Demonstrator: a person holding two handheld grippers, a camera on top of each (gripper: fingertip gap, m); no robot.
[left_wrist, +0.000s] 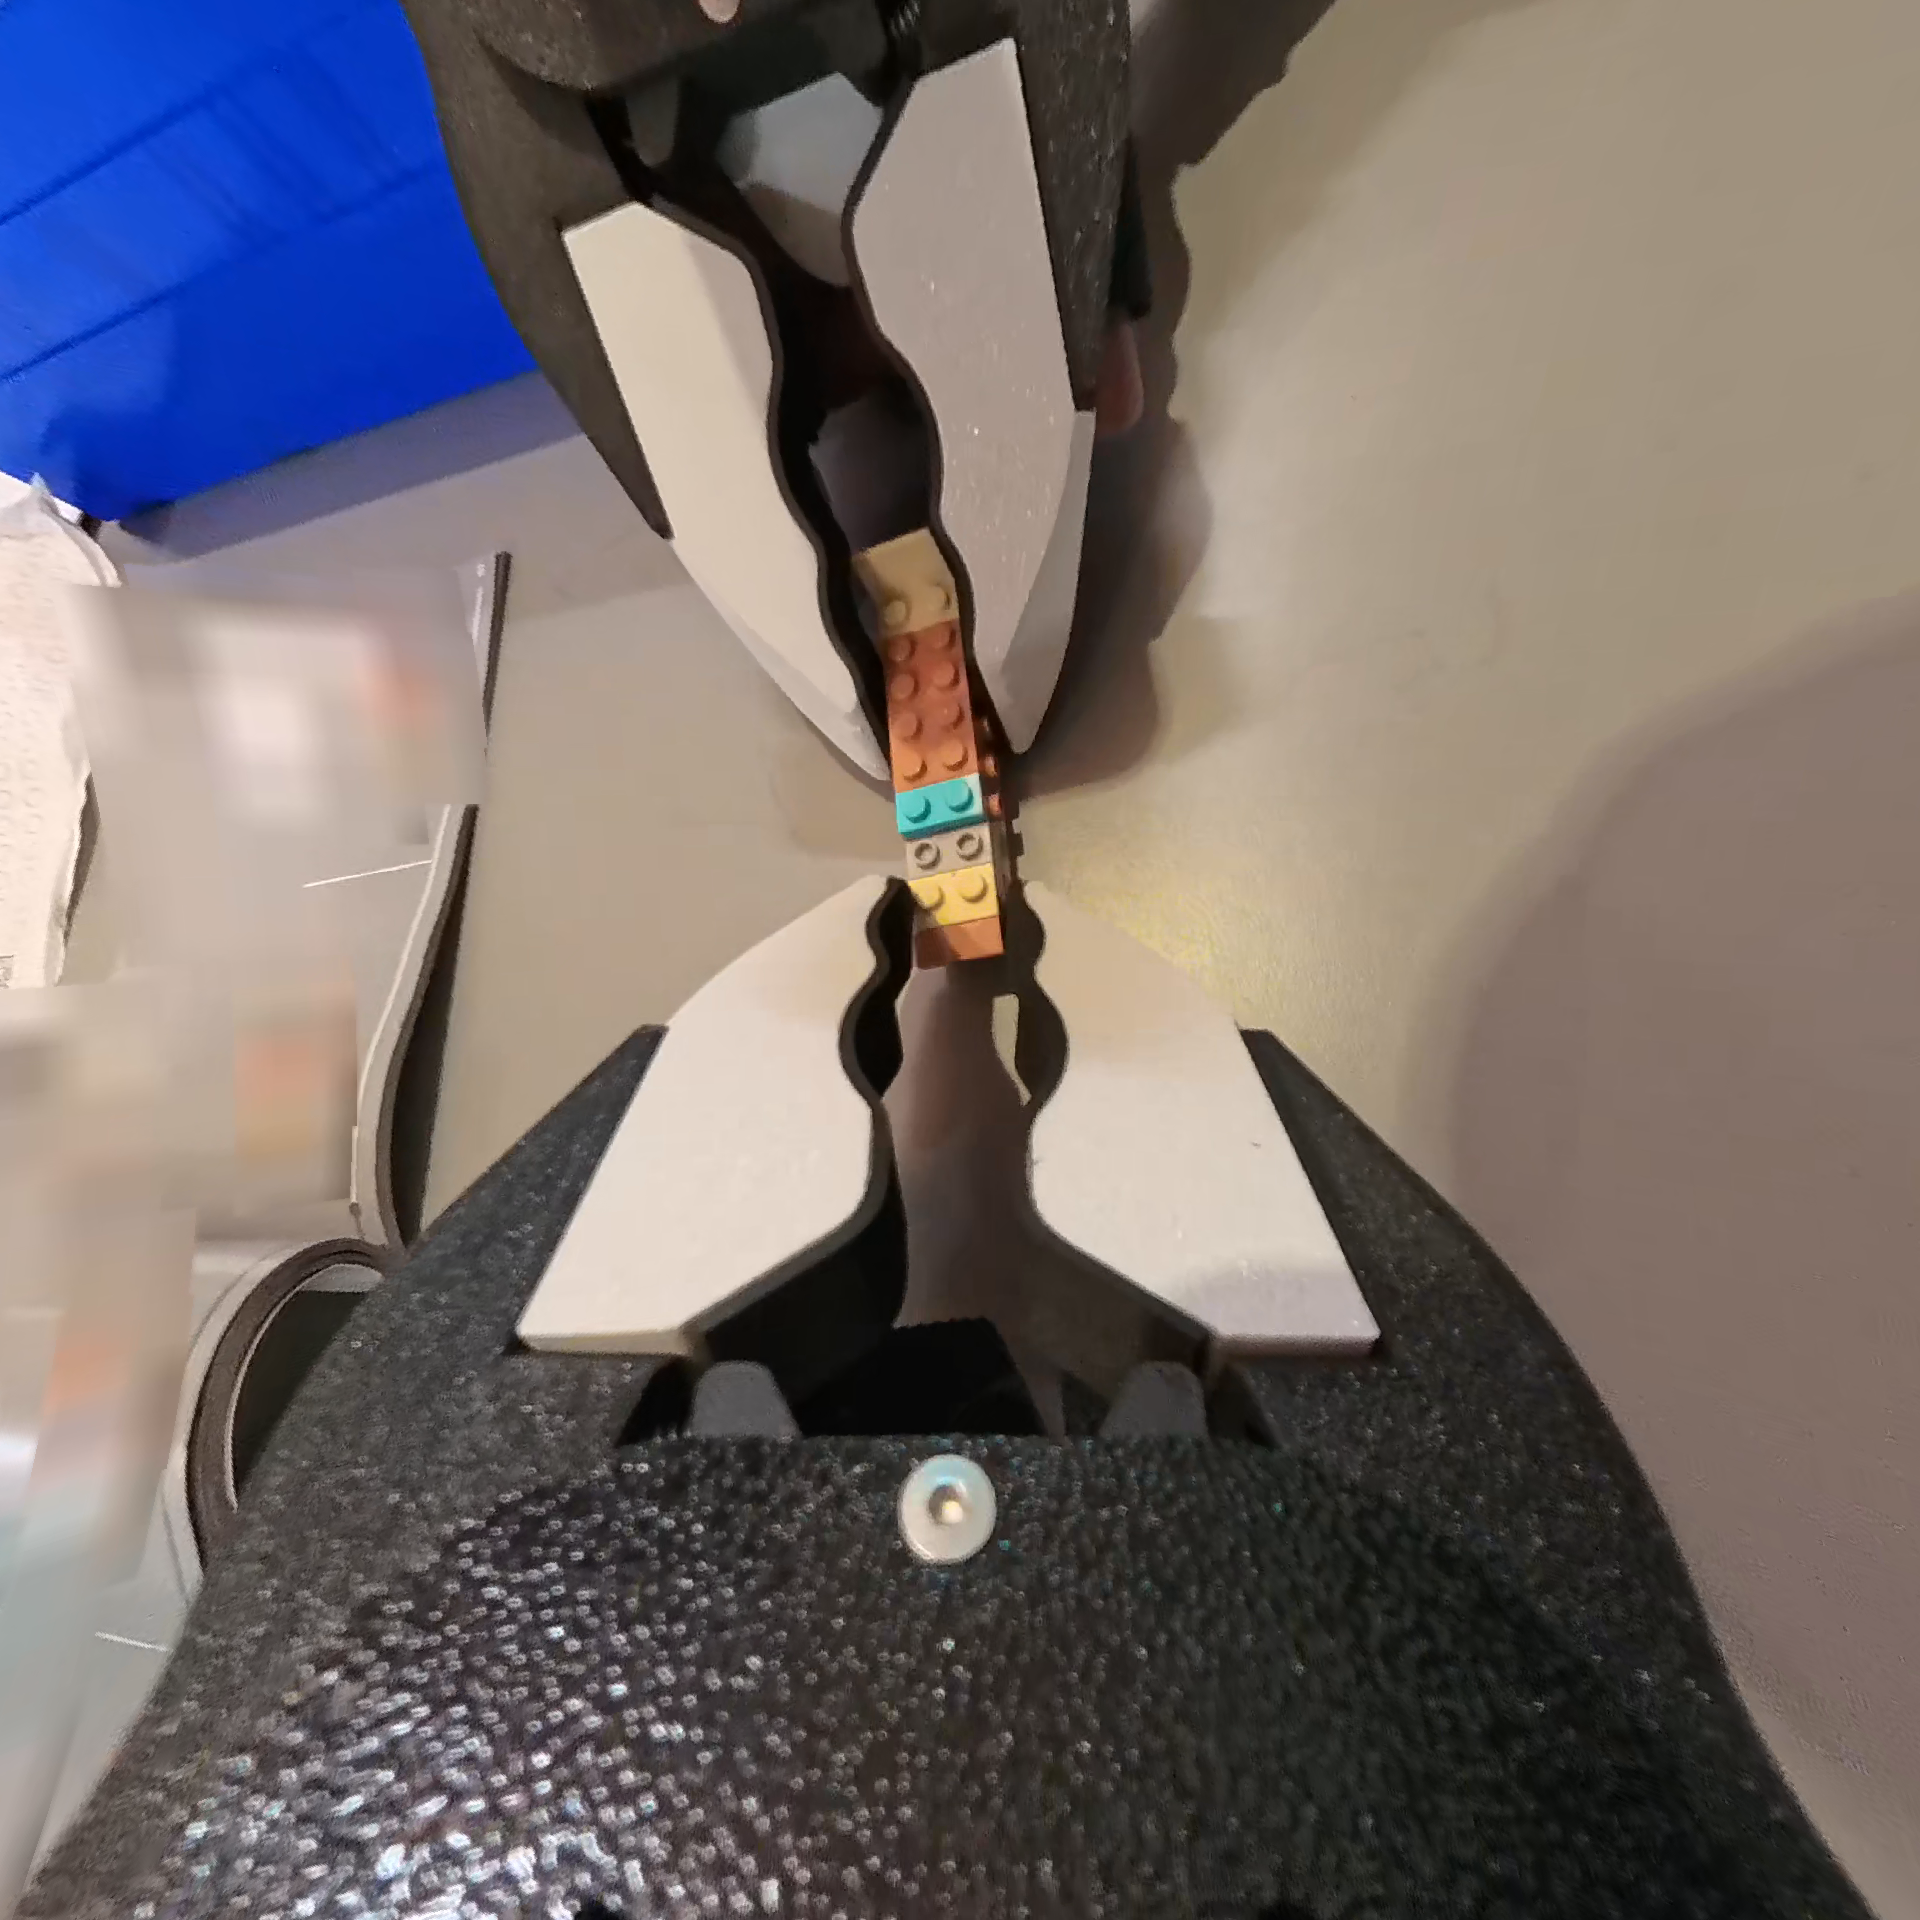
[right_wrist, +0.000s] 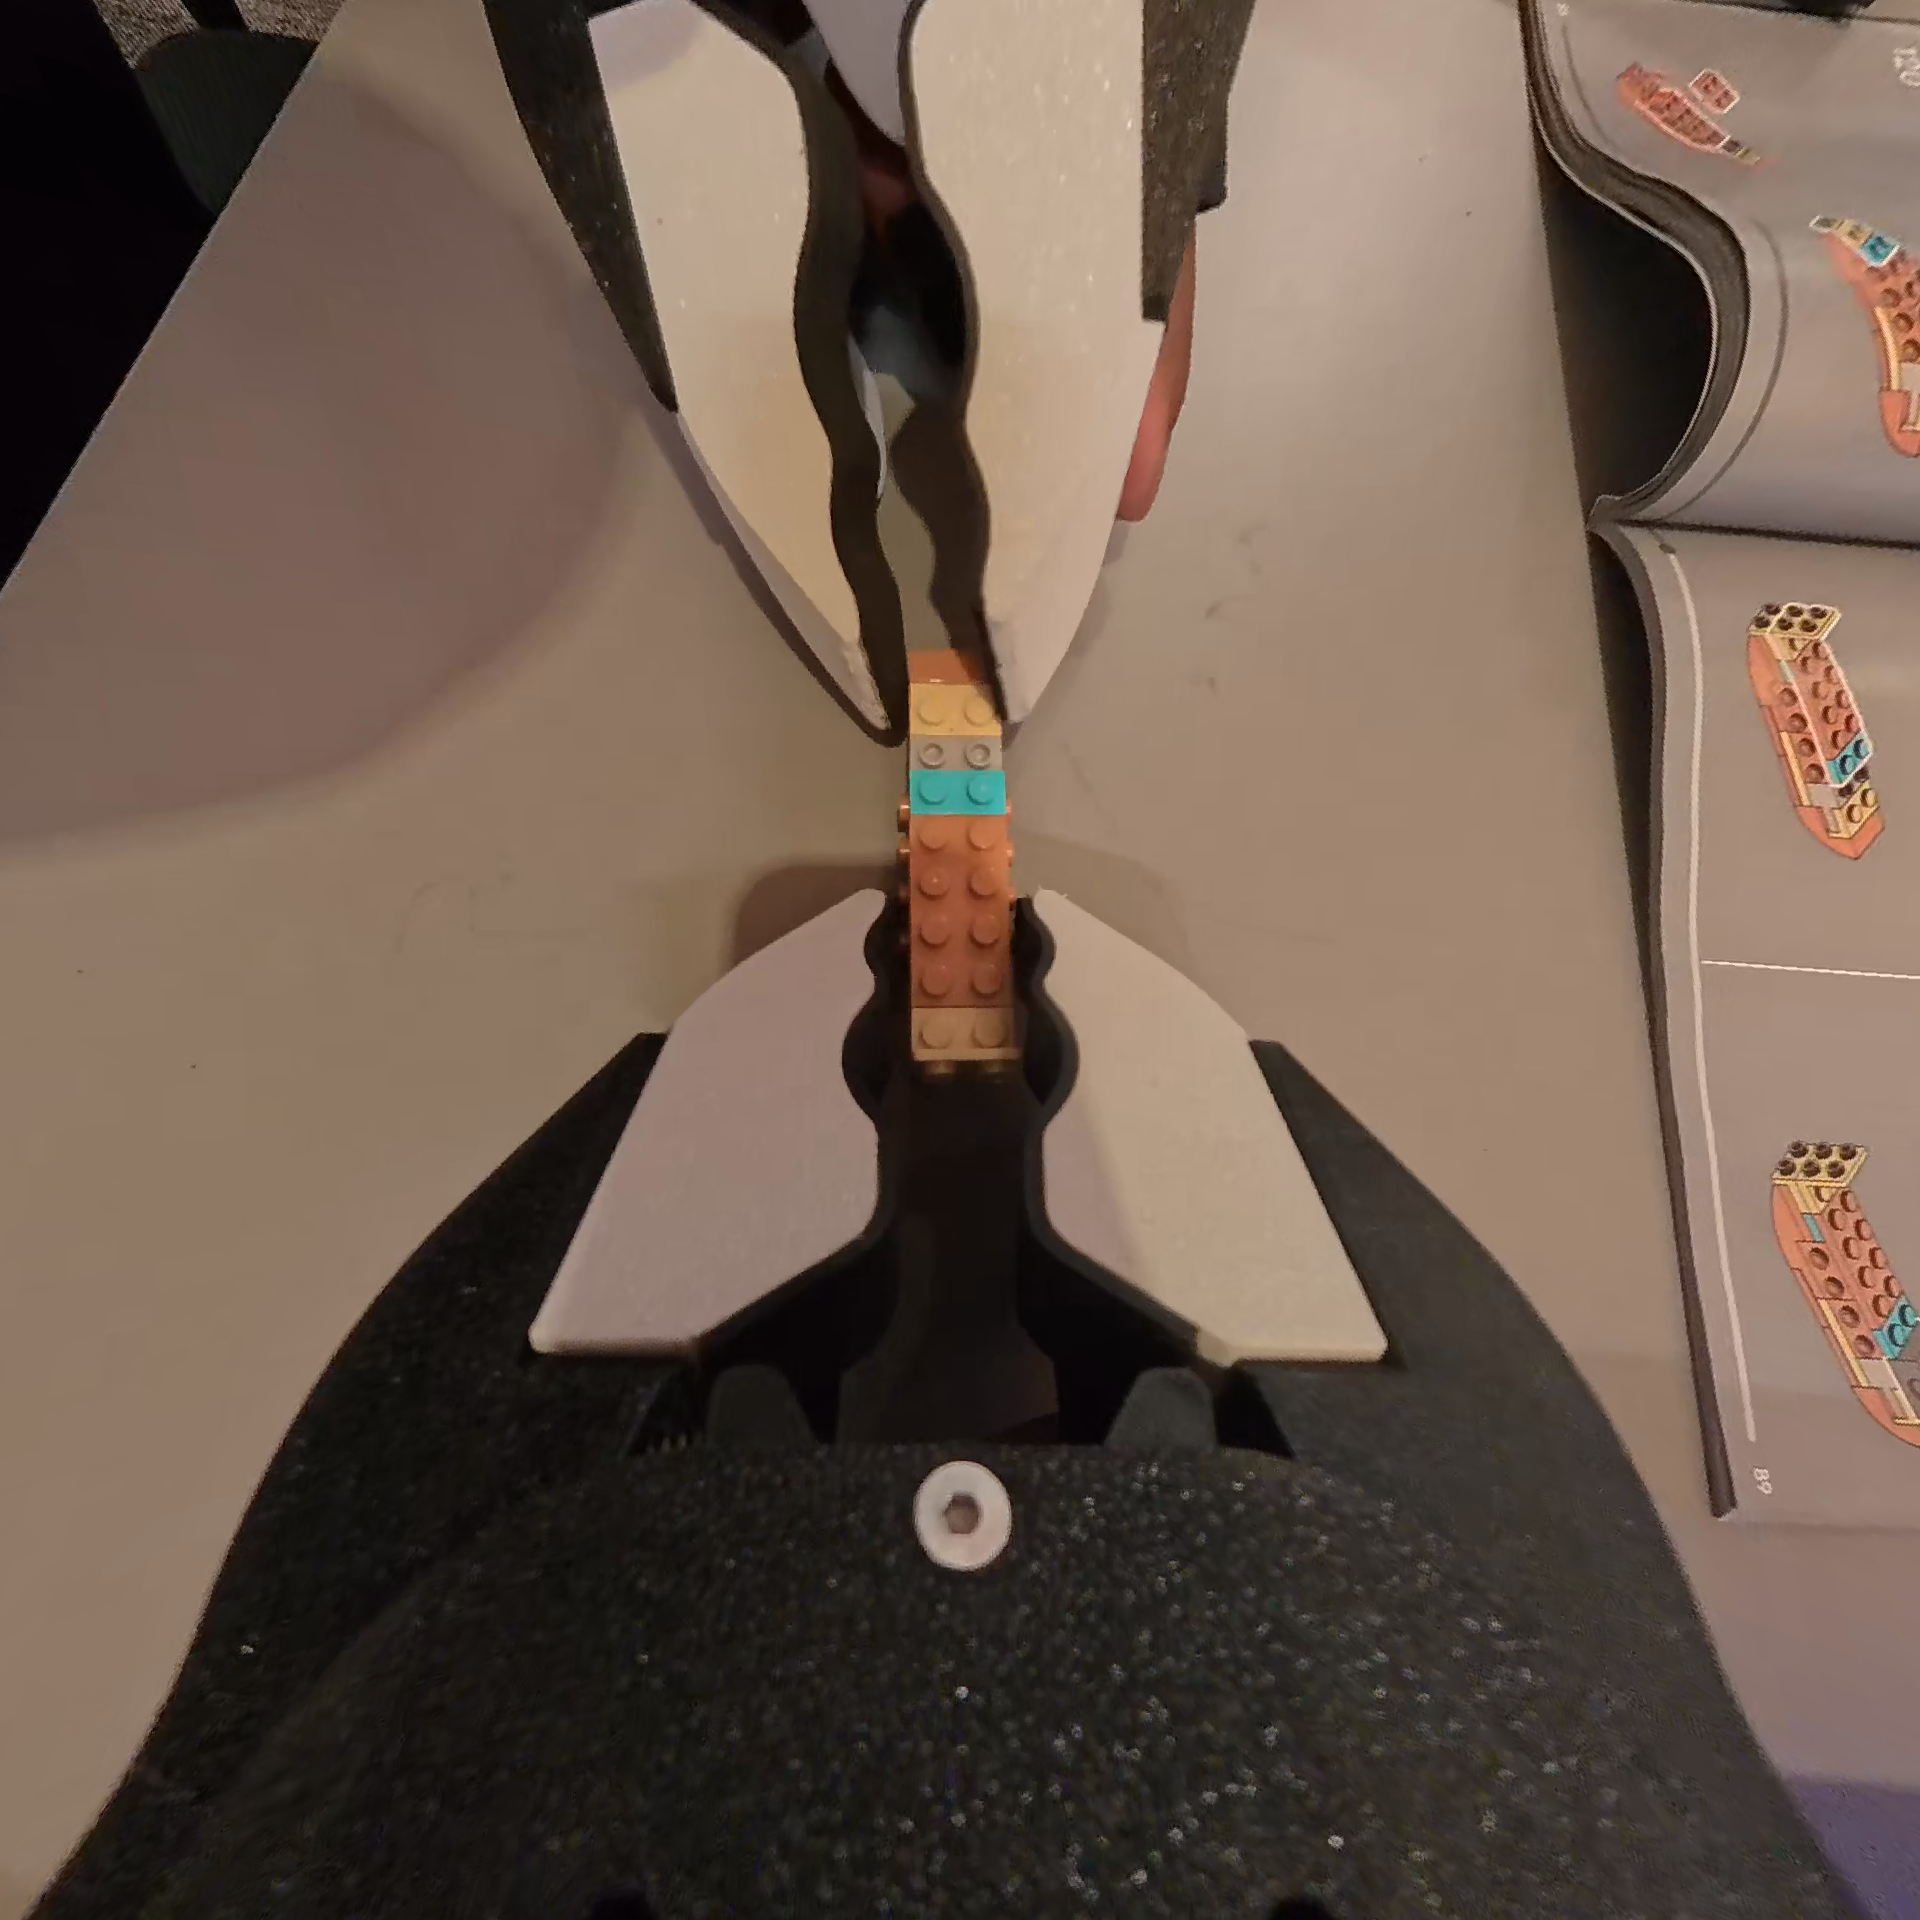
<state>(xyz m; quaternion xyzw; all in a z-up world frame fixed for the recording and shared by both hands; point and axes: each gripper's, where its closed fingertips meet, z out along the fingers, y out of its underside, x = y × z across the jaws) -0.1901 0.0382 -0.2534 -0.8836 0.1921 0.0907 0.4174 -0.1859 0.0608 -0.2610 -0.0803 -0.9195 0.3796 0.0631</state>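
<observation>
The two claws face each other over a pale table (right_wrist: 312, 727) and share one long strip of toy bricks (right_wrist: 959, 883).

The right gripper (right_wrist: 956, 914) has its jaws narrow, closed on the end of the strip with the brown bricks and a tan brick. Both pads press on the brick sides. The tan end sits deep between the fingers, near the camera.

The left gripper (left_wrist: 961, 914) is also narrow. It pinches the other end of the strip, where a yellow brick (left_wrist: 954, 896) sits on a brown one. Its pads look tight on the sides there, but the dark edge of the right pad hides the touch a little, so I am not fully sure.

From the yellow end, the strip goes gray, then teal (left_wrist: 938, 810), then a long run of brown studs, then tan at the far end. It is held up between the claws, above the table.

On the right side of the table lies an open booklet (right_wrist: 1787, 935) with drawings of brick models. In the left wrist view a blue bin (left_wrist: 208, 260) sits far off on the left, and the pages there look blurry.
</observation>
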